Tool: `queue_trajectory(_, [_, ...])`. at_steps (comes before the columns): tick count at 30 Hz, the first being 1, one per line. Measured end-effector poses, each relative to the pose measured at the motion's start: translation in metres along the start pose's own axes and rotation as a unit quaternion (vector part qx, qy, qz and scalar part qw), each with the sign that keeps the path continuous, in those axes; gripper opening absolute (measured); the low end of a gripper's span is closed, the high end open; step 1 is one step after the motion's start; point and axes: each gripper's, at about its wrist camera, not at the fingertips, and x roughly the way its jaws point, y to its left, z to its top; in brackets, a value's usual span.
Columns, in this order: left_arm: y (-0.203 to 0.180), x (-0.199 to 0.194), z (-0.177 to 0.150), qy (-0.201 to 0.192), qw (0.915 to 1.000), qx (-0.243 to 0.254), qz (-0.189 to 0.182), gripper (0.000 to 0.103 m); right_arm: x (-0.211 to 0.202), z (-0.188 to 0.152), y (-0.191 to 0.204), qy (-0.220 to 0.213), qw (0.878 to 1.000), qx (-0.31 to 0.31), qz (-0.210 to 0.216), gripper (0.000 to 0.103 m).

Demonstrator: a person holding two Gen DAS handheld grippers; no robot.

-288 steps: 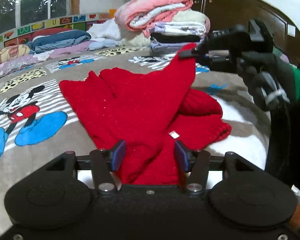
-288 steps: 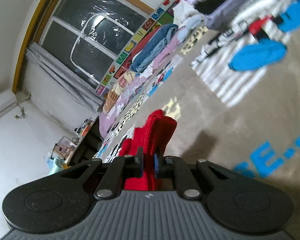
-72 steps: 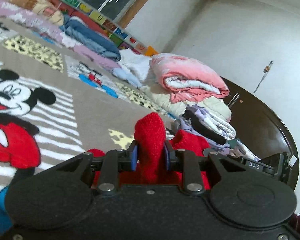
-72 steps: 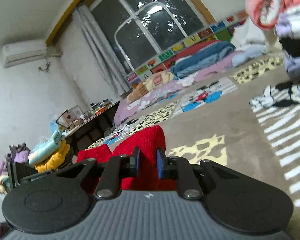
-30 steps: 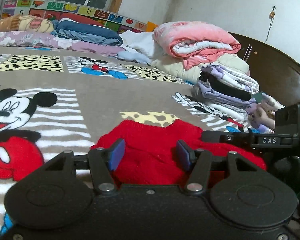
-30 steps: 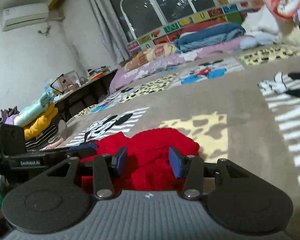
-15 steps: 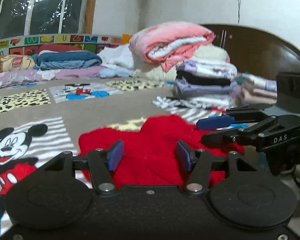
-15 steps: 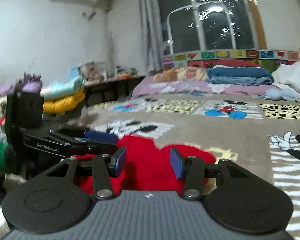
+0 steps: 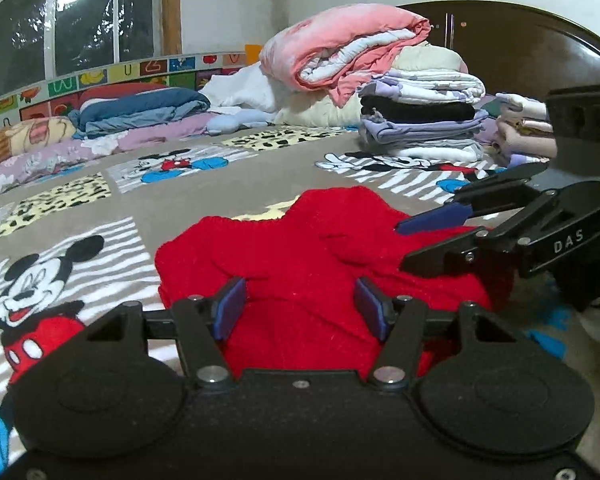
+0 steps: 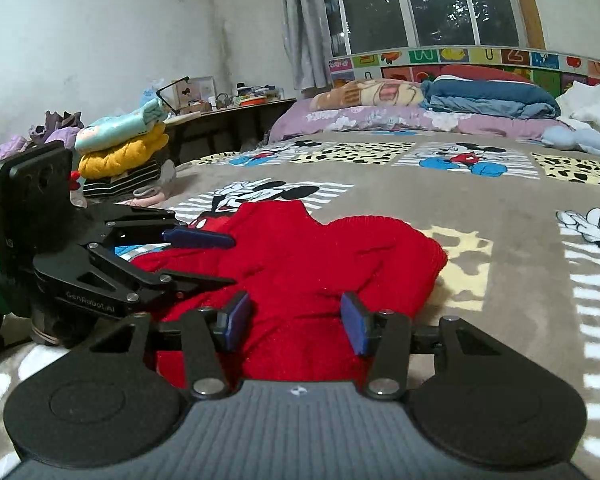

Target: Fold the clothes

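Note:
A red knitted sweater (image 9: 300,248) lies folded in a rumpled bundle on the bed's cartoon-print blanket (image 9: 148,204). My left gripper (image 9: 302,307) is open just above its near edge, with nothing held between the blue pads. The right gripper (image 9: 400,246) reaches in from the right over the sweater, also open. In the right wrist view the same sweater (image 10: 308,256) sits under my open right gripper (image 10: 294,322), and the left gripper (image 10: 232,258) comes in from the left, jaws apart above the cloth.
A stack of folded clothes topped by a pink quilt (image 9: 348,60) stands at the back right by the dark headboard (image 9: 520,48). Rolled bedding (image 9: 140,108) lines the window side. A pile with a yellow knit (image 10: 120,156) sits off the bed's left.
Both grippers, shut on the red sweater 2.4 s ago, have let it go and stand open. Since half a second ago they have shifted only slightly over the laid-down bundle.

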Motion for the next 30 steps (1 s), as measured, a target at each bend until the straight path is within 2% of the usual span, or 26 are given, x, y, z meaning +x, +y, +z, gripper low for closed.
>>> queue_trajectory(4, [-0.009, -0.026, 0.007, -0.023, 0.9995, -0.003, 0.023, 0.059, -0.018, 0.002, 0.012, -0.03, 0.999, -0.022, -0.015, 0.05])
queue_trajectory(7, [-0.018, -0.046, 0.012, -0.036, 0.9992, 0.006, 0.019, 0.059, -0.041, 0.003, 0.026, -0.055, 0.998, -0.03, -0.027, 0.049])
queue_trajectory(10, [-0.027, -0.047, 0.011, -0.029, 0.9994, 0.011, 0.013, 0.059, -0.056, 0.003, 0.042, -0.07, 0.996, -0.045, -0.029, 0.048])
queue_trajectory(14, [-0.025, -0.032, -0.002, 0.009, 0.9999, 0.008, 0.007, 0.06, -0.044, -0.006, 0.044, -0.039, 0.998, -0.041, -0.041, 0.047])
queue_trajectory(18, [-0.025, -0.024, -0.009, 0.022, 0.9996, 0.008, 0.015, 0.063, -0.026, -0.014, 0.04, 0.003, 0.998, -0.041, -0.036, 0.05])
queue_trajectory(23, [-0.022, -0.022, -0.008, 0.022, 0.9996, -0.002, 0.017, 0.065, -0.017, -0.014, 0.031, 0.012, 1.0, -0.019, -0.021, 0.051])
queue_trajectory(30, [-0.023, -0.032, 0.007, 0.0, 0.9995, 0.004, 0.032, 0.065, -0.016, -0.01, 0.032, 0.012, 0.999, -0.02, -0.026, 0.049])
